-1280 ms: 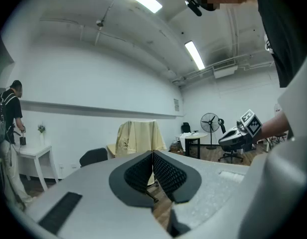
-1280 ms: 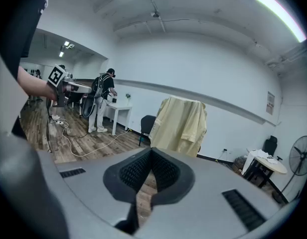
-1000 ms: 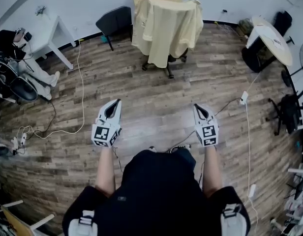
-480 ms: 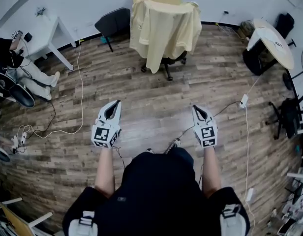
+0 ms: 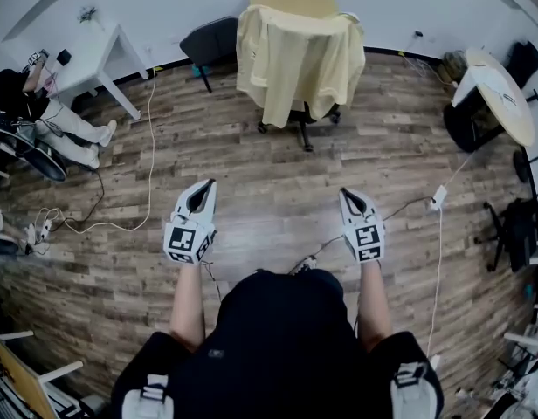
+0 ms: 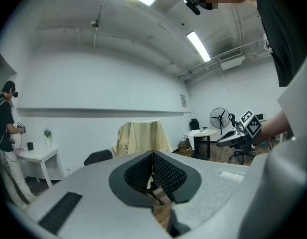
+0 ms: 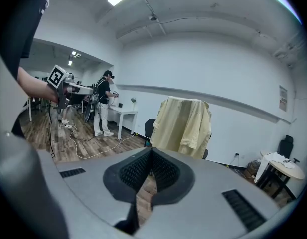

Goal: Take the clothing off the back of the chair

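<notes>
A pale yellow shirt (image 5: 300,61) hangs over the back of a black office chair (image 5: 302,117) near the far wall. It also shows ahead as the shirt (image 6: 141,137) in the left gripper view and the shirt (image 7: 184,126) in the right gripper view. My left gripper (image 5: 204,188) is held out over the wood floor, well short of the chair, shut and empty. My right gripper (image 5: 348,195) is level with it on the other side, also shut with nothing in it. The chair's seat is mostly hidden by the shirt.
A second black chair (image 5: 208,40) stands left of the shirt, a wooden desk (image 5: 291,0) behind it. A white table (image 5: 90,52) and a seated person (image 5: 37,116) are at the left. A round table (image 5: 498,81) and cables (image 5: 435,234) lie at the right.
Both grippers and the person have moved forward toward the chair; the shirt sits slightly nearer and more central in the head view. Both grippers stay shut.
</notes>
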